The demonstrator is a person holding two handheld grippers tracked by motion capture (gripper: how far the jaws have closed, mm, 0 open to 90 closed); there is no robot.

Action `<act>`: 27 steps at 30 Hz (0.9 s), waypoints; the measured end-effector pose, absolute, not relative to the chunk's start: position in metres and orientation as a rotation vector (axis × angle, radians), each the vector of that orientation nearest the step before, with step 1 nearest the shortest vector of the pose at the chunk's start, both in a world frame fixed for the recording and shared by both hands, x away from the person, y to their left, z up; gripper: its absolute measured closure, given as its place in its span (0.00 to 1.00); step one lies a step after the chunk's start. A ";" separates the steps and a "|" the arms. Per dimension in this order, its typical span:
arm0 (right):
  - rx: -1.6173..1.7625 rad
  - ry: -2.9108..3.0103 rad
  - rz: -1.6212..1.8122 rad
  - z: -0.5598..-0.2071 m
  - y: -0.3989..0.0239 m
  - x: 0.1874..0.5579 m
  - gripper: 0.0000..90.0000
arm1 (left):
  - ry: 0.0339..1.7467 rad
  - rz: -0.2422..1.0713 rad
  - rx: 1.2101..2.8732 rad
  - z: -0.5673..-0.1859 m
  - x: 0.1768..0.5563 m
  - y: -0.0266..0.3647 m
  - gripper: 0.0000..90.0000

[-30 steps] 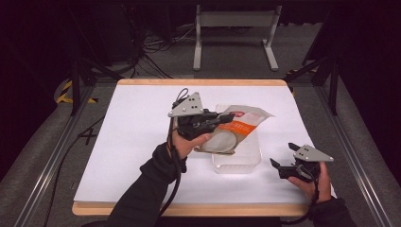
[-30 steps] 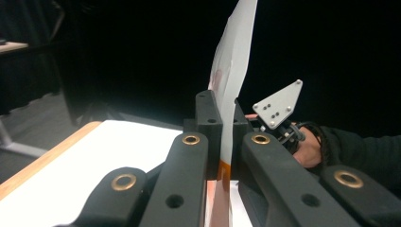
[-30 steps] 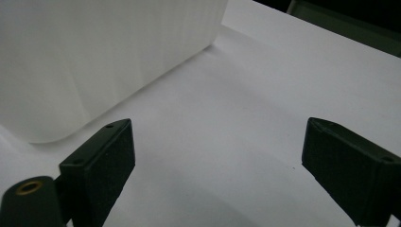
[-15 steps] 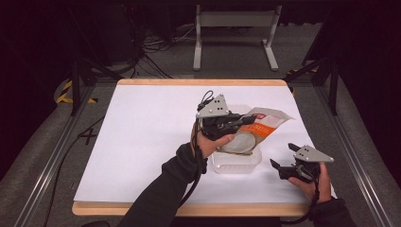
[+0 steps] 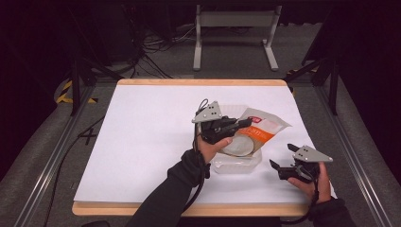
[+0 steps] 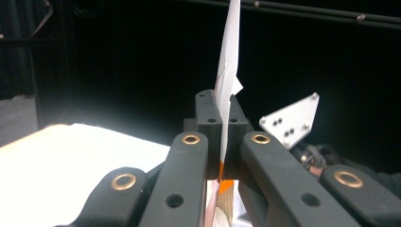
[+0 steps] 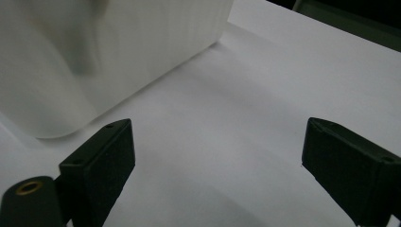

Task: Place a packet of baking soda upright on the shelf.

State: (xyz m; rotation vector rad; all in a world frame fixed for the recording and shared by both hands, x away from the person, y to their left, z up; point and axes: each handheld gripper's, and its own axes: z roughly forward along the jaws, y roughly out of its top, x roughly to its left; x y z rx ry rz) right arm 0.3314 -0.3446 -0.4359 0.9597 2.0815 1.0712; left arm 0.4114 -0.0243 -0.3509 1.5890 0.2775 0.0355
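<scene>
now l claw (image 5: 243, 124) grips pouch (image 5: 265, 128) over container (image 5: 236, 165).

left gripper (image 5: 239, 124): jaws clamped, raised | right gripper (image 5: 283, 163): jaws apart, low

A dim lab or recording studio: a wood-edged table (image 5: 198, 82) with a white top stands mid-frame on grey carpet, flanked by metal rails (image 5: 47, 161) at left and right, with tangled cables (image 5: 146, 56) at upper left and a metal stand (image 5: 234, 28) at top centre against black surroundings.
</scene>
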 end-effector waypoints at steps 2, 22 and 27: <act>0.956 2.082 1.067 -0.436 -0.344 0.331 0.12 | 0.289 0.025 1.592 -0.358 0.411 -0.020 1.00; 0.958 2.097 1.050 -0.438 -0.342 0.331 0.12 | 0.322 0.077 1.788 -0.384 0.415 0.012 1.00; 0.962 2.101 1.053 -0.439 -0.342 0.332 0.12 | 0.318 0.055 1.807 -0.387 0.414 0.015 1.00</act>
